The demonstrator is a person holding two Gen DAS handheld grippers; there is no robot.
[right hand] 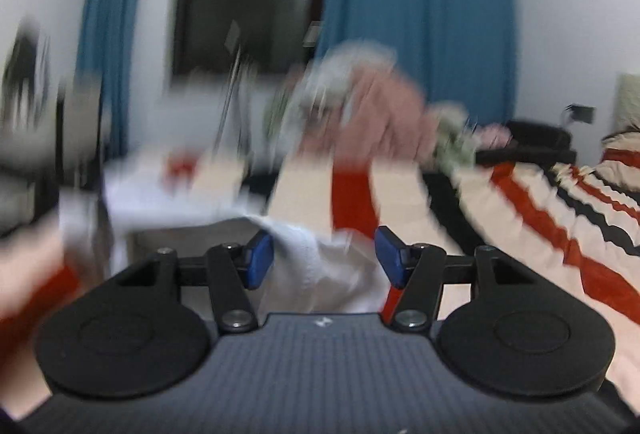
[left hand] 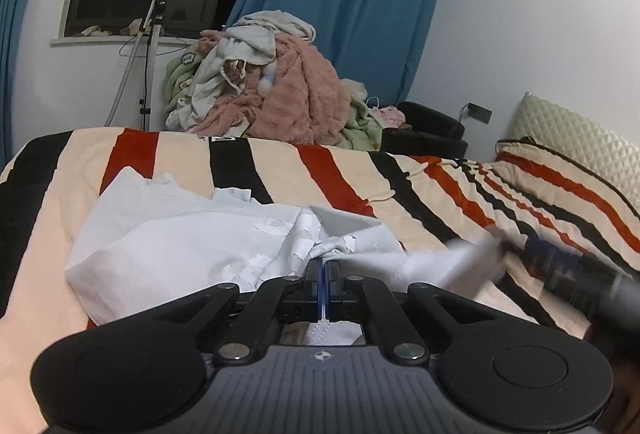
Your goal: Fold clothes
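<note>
A white shirt with a peeling print (left hand: 192, 234) lies crumpled on the striped bedspread (left hand: 340, 170). My left gripper (left hand: 323, 266) is shut on a fold of the white shirt near its collar. My right gripper (right hand: 324, 254) is open, its blue pads (right hand: 260, 258) spread wide, with white shirt cloth (right hand: 320, 262) lying between and below them. The right wrist view is heavily blurred. The right gripper also shows as a dark blur in the left wrist view (left hand: 568, 274), beside a stretched part of the shirt.
A heap of pink, green and white laundry (left hand: 280, 90) sits past the far side of the bed. A striped pillow (left hand: 568, 186) and quilted headboard (left hand: 580, 130) are at the right. A stand (left hand: 150, 54) is by the window. Blue curtains (left hand: 360, 14) hang behind.
</note>
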